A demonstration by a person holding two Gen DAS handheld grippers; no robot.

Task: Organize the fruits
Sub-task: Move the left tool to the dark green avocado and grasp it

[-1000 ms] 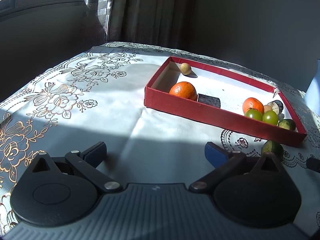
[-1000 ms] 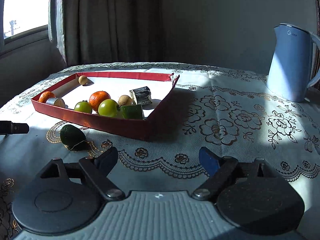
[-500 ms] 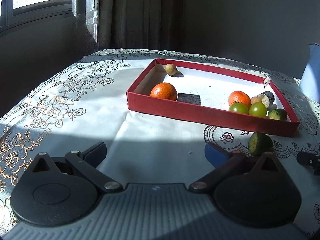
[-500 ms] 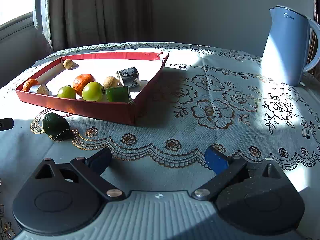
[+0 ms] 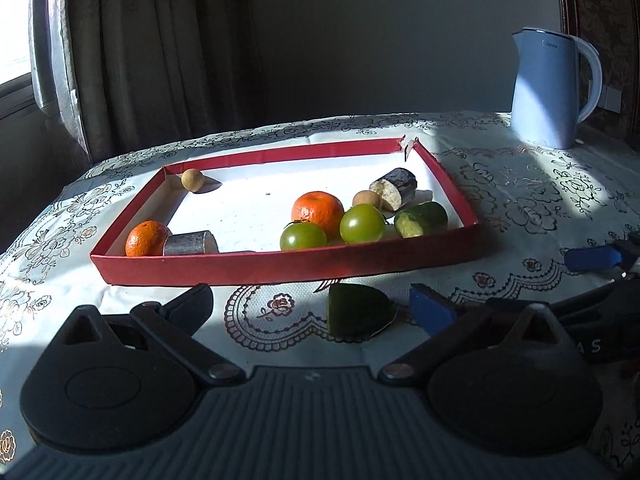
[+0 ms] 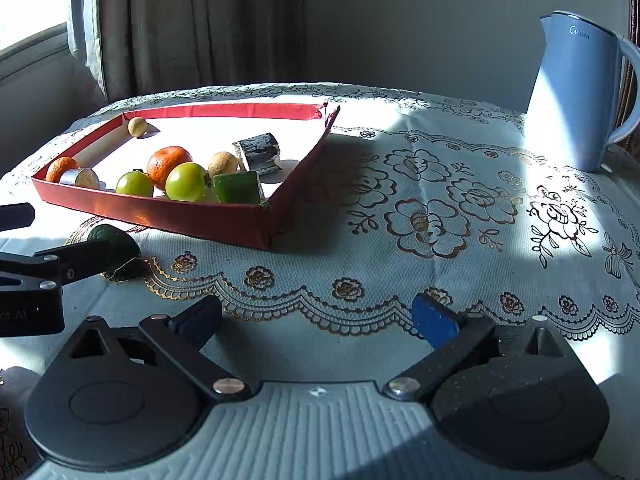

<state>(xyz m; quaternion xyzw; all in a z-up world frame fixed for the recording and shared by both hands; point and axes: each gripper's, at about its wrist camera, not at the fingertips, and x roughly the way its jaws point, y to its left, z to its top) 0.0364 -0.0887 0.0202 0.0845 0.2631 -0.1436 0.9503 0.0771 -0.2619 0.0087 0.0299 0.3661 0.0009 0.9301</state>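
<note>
Your left claw (image 5: 308, 304) was spread around a dark green, cut-faced fruit (image 5: 357, 309) at six o'clock of the red tray (image 5: 280, 266); your right claw (image 6: 316, 316) gaped empty.

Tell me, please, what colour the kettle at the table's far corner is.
Pale blue; the kettle shows best in the right wrist view.

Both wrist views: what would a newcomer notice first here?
The red tray mid-table, sunlit, holding oranges, green tomatoes and other pieces. Next, a dark green fruit alone on the cloth just outside the tray, between the open left gripper's fingers. A blue kettle stands far right.
</note>
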